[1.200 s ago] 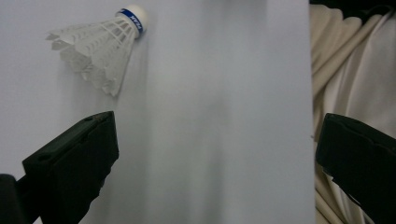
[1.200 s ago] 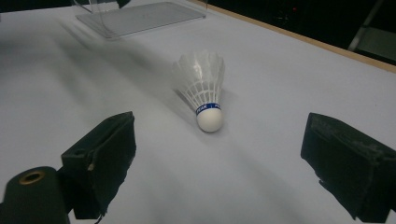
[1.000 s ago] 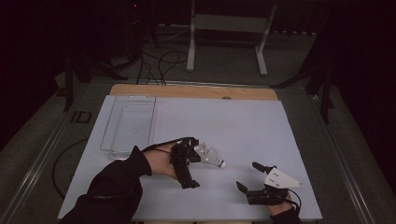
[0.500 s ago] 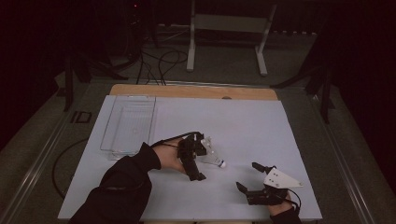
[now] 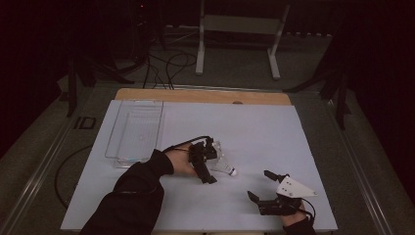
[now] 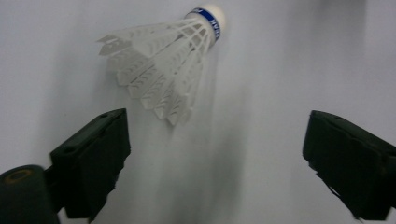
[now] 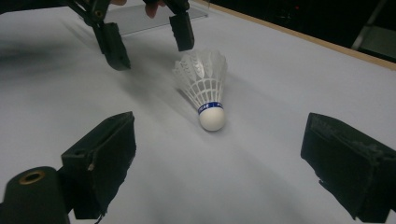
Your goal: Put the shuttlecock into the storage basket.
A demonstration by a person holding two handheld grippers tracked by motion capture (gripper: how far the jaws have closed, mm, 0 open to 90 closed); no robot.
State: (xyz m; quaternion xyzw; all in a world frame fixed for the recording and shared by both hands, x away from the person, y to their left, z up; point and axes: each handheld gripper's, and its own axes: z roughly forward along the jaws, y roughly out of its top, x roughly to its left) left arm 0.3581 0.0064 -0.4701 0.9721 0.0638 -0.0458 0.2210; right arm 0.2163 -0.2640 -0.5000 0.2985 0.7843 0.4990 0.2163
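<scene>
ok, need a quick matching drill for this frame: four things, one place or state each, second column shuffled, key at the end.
Things:
1. shuttlecock
2. clear tray
3. left gripper
4. right gripper

States or places:
A. open at the table's near right edge
B. lying on its side on the white sheet
C. open, jaws just been closing, over the feathers
D. far left of the sheet

Pairs: 1-B, 2-D, 3-C, 4-A

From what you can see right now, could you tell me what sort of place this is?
Probably a dim recording lab: a white-covered table holding a shuttlecock and clear tray, cables and a metal stand on the floor.
</scene>
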